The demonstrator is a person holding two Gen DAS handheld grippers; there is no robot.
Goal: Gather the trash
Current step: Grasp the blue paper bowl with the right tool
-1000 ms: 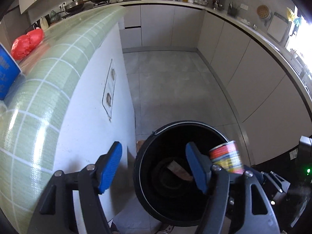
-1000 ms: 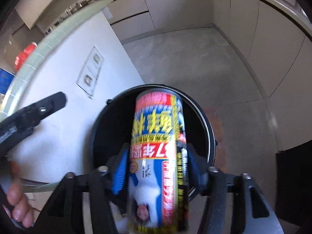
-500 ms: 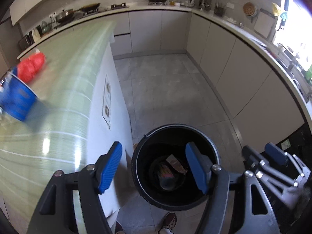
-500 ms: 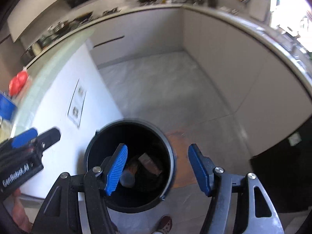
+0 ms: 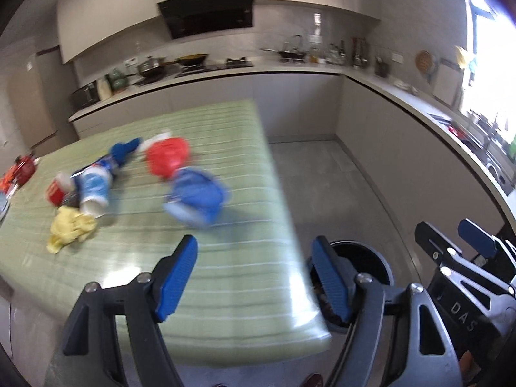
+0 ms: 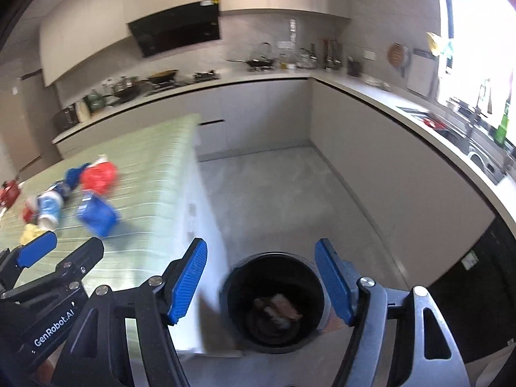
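Trash lies on the green-tiled island top (image 5: pixel 232 277): a blue cup (image 5: pixel 196 198), a red bag (image 5: pixel 167 156), a white and blue cup (image 5: pixel 93 193), a yellow crumpled wrapper (image 5: pixel 71 230) and a red carton (image 5: pixel 56 190). My left gripper (image 5: pixel 254 279) is open and empty above the island's near corner. My right gripper (image 6: pixel 261 282) is open and empty above the black trash bin (image 6: pixel 274 300), which holds several pieces of trash. The bin (image 5: pixel 364 258) stands on the floor beside the island. The blue cup (image 6: pixel 96 214) and red bag (image 6: pixel 98 175) show in the right wrist view too.
Grey cabinets and a counter (image 6: pixel 403 109) run along the back and right walls. A stove with pans (image 5: pixel 190 61) sits under a black hood. The grey floor (image 6: pixel 283 200) lies between island and cabinets. The left gripper's body (image 6: pixel 48 283) shows at the right view's left edge.
My right gripper let go of the spray can, which fell into the bin. Both grippers then lifted and tilted up, and the left swung over the island toward the trash.
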